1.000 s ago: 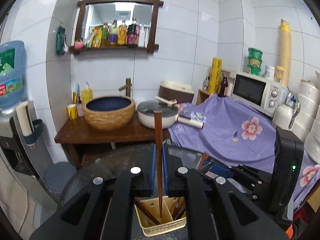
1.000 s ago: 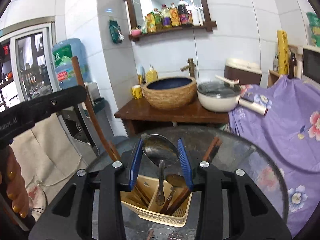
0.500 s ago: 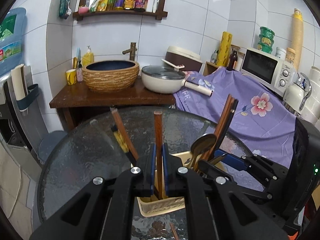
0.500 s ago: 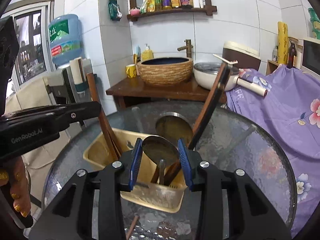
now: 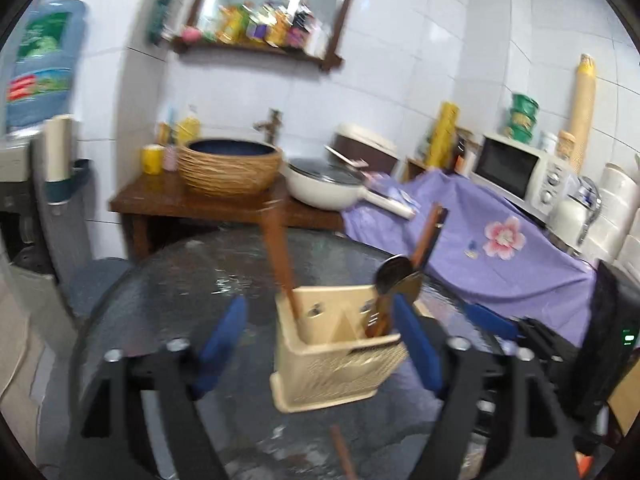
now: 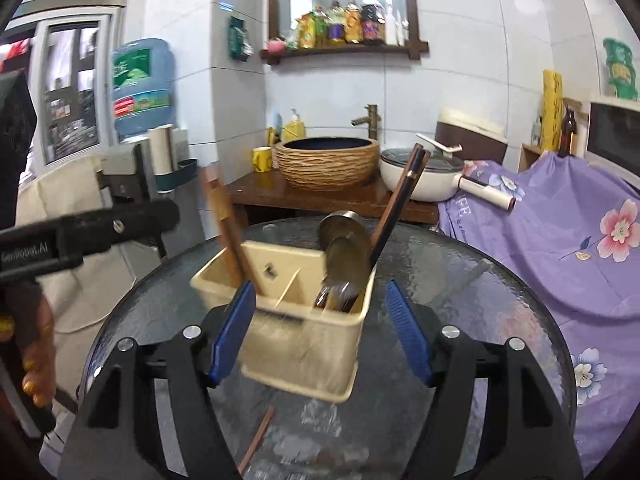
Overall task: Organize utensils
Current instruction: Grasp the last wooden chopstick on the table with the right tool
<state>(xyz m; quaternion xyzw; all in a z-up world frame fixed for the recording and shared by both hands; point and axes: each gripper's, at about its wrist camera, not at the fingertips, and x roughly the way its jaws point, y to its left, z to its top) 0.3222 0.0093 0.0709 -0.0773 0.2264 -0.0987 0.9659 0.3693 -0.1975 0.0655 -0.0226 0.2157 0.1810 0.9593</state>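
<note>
on the glass table (image 6: pixel 460 280) the caddy (image 6: pixel 304 344) holds chopsticks (image 6: pixel 226 232) upright (tips down), between both wide-open claws.

Motion blur smears the holder (image 5: pixel 336 344), and the loose chopstick (image 6: pixel 256 446) runs behind the right jaws.

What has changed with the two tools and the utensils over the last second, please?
Both tools let go: the left tool released its brown chopstick and the right tool its metal spoon, each now standing in the beige holder. Both jaws have opened wide and pulled back. The holder stays on the glass table.
</note>
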